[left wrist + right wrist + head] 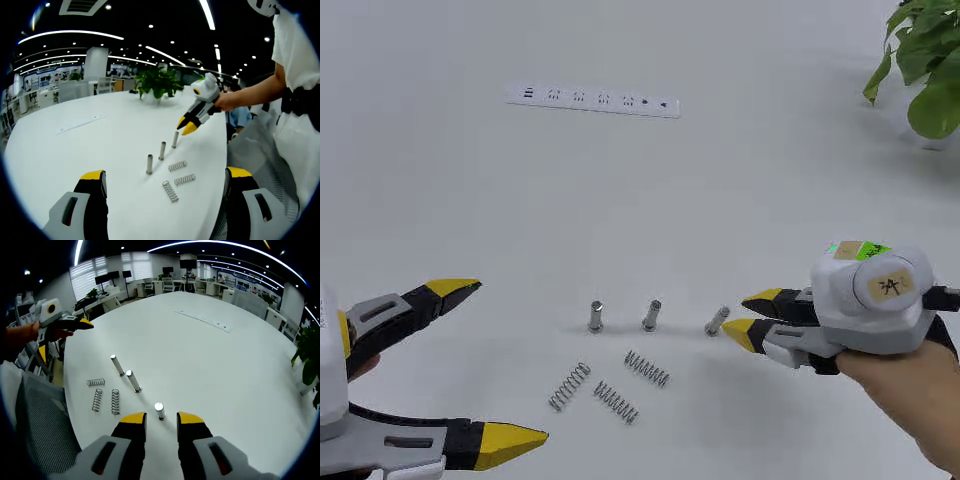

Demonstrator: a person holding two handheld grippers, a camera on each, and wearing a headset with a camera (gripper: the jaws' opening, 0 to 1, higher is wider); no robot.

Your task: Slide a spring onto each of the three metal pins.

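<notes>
Pins: three, silver, stood upright in a row, bare.
Springs: three lay flat near them.

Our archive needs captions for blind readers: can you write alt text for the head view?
Three pins stand in a row on a white table, three springs lying loose before them. The open right tongs point at the rightmost pin; the left tongs gape at lower left. A power strip and a plant sit farther back.
</notes>
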